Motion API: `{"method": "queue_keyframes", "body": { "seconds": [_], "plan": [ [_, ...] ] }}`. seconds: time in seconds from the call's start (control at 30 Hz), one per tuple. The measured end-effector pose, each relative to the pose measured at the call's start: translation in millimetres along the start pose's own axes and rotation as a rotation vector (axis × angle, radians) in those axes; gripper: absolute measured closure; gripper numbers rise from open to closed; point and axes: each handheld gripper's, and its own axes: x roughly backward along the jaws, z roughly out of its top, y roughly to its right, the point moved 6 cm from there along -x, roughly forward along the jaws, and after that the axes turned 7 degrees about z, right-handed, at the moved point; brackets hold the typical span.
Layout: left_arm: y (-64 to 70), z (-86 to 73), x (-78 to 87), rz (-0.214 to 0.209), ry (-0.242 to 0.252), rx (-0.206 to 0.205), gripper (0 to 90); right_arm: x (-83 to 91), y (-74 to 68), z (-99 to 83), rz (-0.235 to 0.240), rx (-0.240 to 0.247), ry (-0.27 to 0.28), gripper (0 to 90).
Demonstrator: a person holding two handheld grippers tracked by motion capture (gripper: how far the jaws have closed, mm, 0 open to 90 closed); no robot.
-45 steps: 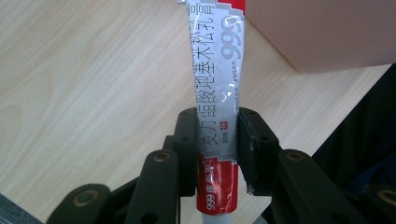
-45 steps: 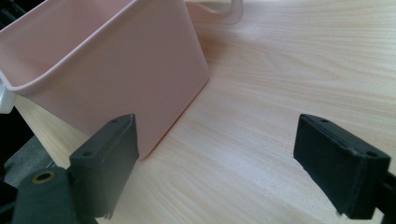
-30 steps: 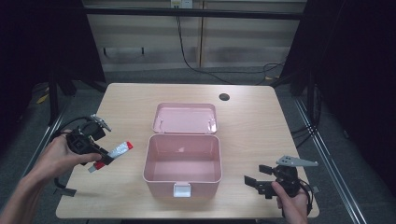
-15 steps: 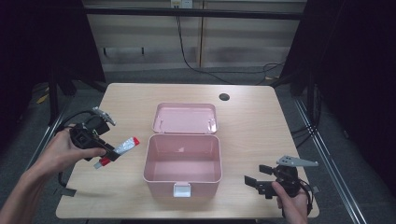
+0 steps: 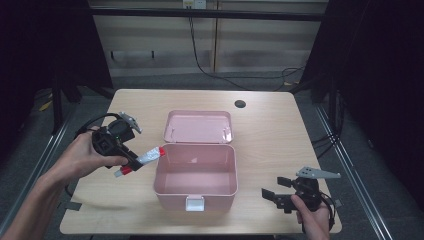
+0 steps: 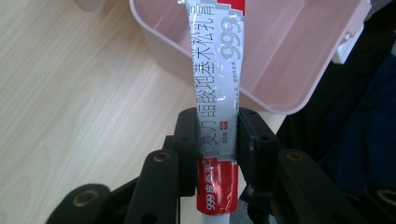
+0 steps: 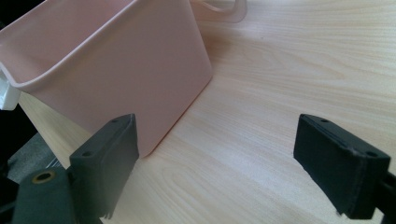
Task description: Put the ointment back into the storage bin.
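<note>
Pink plastic box (image 5: 196, 172) stands open mid-table (image 5: 280, 130), lid (image 5: 199, 126) folded back, interior bare. The left gripper (image 5: 131, 159) carries a red-and-silver ointment tube (image 5: 142, 159) just beside the box's left wall, raised off the wood with its crimped end at the rim. The likely step in hand is placing the tube inside. To do it well, the tube should clear the rim fully and hang over the cavity before the grip loosens; released short, it could catch the wall and tip back out. From the left gripper view, the jaws are narrow, clamped on the tube's lower body near the red band. The right gripper (image 5: 274, 196) rests near the box's front right corner, jaws spread wide, holding nothing.
</note>
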Motion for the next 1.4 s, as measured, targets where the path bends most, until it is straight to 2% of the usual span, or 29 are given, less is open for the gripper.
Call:
{"method": "queue_keyframes", "body": {
  "seconds": [0.03, 0.13, 0.23, 0.4, 0.43, 0.5, 0.57, 0.77, 0.8, 0.83, 0.9, 1.13, 1.2, 1.27, 1.3, 1.4],
  "plan": [
    [2.1, 5.3, -1.4, -0.006, 0.008, -0.019, 70.5, -0.1, 0.1, 0.0, -0.001, 0.000, -0.001, 13.7],
    [5.2, 11.2, -4.3, -0.004, 0.011, -0.016, 70.5, -0.3, 0.0, 0.0, 0.000, -0.001, -0.001, 13.7],
    [11.6, 21.4, -5.5, -0.011, 0.006, -0.042, 70.6, -0.3, 0.2, 0.0, 0.001, -0.002, 0.000, 13.7],
    [17.0, 28.6, -3.7, -0.014, -0.003, -0.065, 70.5, -0.4, 0.2, -0.2, 0.002, -0.001, -0.004, 13.7],
    [19.5, 33.1, -1.7, -0.012, 0.009, -0.064, 70.6, -0.6, -0.1, -0.3, 0.005, -0.001, -0.005, 13.7],
    [24.7, 36.1, -1.5, -0.011, -0.003, -0.092, 70.6, -0.7, -0.1, -0.2, 0.003, -0.003, -0.006, 13.7],
    [26.7, 37.8, -1.6, -0.018, -0.007, -0.099, 70.6, -0.6, -0.1, -0.2, 0.004, -0.003, -0.006, 13.7],
    [31.4, 47.0, -9.3, -0.031, -0.003, -0.115, 70.5, -0.3, 0.1, -0.3, 0.004, -0.002, -0.005, 13.7],
    [32.5, 47.2, -10.2, -0.038, -0.015, -0.128, 70.5, -0.3, 0.1, -0.3, 0.004, -0.002, -0.005, 13.7],
    [35.0, 50.5, -12.4, -0.042, -0.004, -0.132, 70.5, -0.4, 0.2, -0.2, 0.002, -0.003, -0.006, 13.7],
    [37.8, 54.0, -13.1, -0.051, -0.012, -0.144, 70.5, -0.5, 0.1, -0.2, 0.003, -0.003, -0.006, 13.7],
    [47.3, 67.7, -15.5, -0.050, -0.009, -0.164, 70.5, 0.0, -0.3, -0.2, 0.004, -0.001, -0.003, 13.7],
    [49.4, 71.6, -20.1, -0.063, 0.002, -0.168, 70.5, -0.1, -0.4, -0.1, 0.005, -0.001, -0.003, 13.7],
    [49.7, 74.5, -25.7, -0.054, 0.001, -0.163, 70.5, 0.0, -0.9, -0.1, 0.006, 0.002, -0.004, 13.7],
    [51.4, 75.9, -30.2, -0.070, -0.015, -0.176, 70.5, 0.0, -0.9, -0.2, 0.008, 0.002, -0.004, 13.7],
    [53.3, 78.0, -33.2, -0.079, -0.018, -0.171, 70.4, 0.4, -0.7, -0.3, 0.008, -0.002, -0.004, 13.7]
  ]
}}
